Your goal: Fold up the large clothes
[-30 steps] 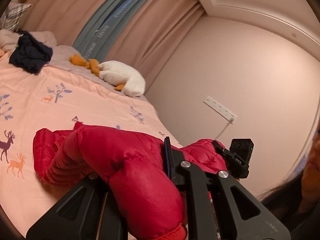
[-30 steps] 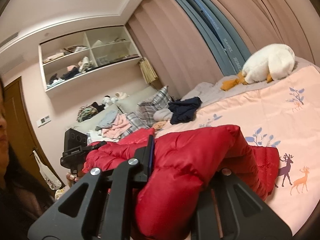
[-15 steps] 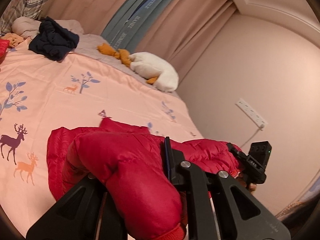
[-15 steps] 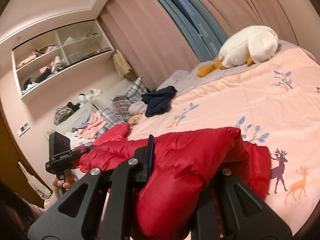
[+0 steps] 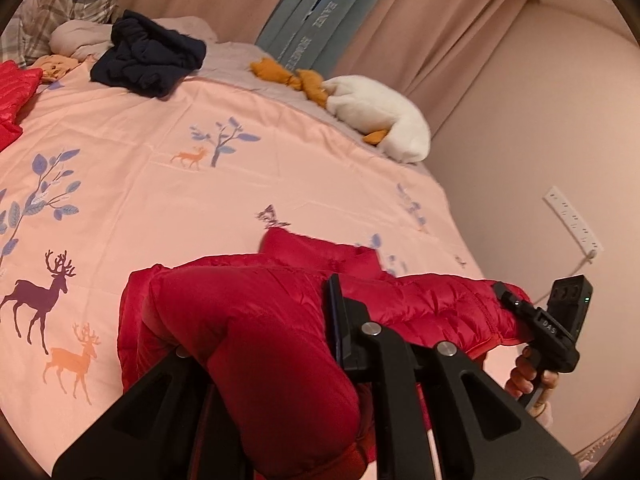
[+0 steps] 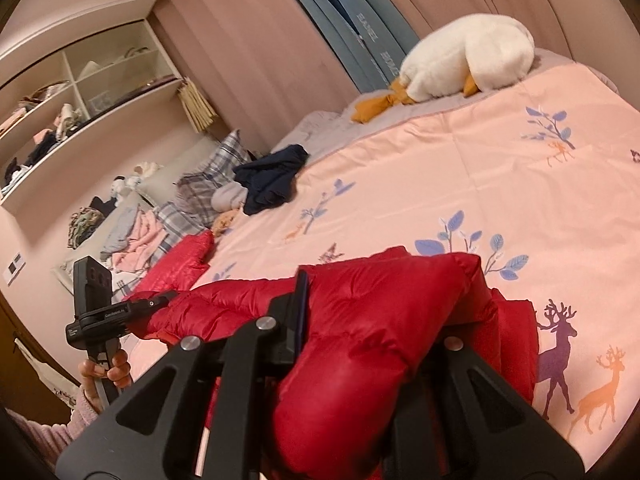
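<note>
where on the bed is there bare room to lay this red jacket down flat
Free: the wide middle of the pink duvet, bordered by the red jacket, the navy clothes and the white goose plush. Crowded: the pillow end, with the navy pile, plaid pillows and another red garment.

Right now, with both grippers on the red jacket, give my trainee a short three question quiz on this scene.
1. True or false: both grippers are shut on the red puffer jacket.
2. What lies nearest the plaid pillow? A) navy garment B) white plush goose C) wall socket strip
3. Fill in: the pink bedspread is printed with trees and ____.

Key: 1 true; 2 A; 3 deer.
</note>
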Demonstrator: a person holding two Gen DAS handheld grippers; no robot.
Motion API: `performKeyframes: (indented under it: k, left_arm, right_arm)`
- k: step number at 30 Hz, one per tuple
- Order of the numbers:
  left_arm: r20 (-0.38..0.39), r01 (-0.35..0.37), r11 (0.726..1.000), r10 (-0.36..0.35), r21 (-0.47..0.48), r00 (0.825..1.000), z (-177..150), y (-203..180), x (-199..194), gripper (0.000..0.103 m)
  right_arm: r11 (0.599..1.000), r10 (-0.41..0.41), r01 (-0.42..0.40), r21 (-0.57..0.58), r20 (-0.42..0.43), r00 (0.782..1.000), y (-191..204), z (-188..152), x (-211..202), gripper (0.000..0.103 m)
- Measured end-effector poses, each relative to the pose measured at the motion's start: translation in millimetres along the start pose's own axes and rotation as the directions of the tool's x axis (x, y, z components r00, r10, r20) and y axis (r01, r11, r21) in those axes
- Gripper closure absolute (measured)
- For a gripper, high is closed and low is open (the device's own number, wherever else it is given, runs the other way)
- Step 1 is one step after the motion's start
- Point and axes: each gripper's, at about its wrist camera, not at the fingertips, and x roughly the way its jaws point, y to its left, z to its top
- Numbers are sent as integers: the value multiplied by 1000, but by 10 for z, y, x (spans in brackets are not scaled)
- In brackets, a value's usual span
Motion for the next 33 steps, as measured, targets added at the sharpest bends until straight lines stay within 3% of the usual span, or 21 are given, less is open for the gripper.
performKeyframes:
  k: [11,33]
  left_arm:
    - [-47,-111,994,112,15,993,82,96,416,91]
    - [-110,-219,973,225,65,968,86,162,871,88]
  right_arm:
    - [997,-64,67,49,-61,996,-236,15,387,89]
    - [988,-121,133,84,-140,983,-496,-41,735,88]
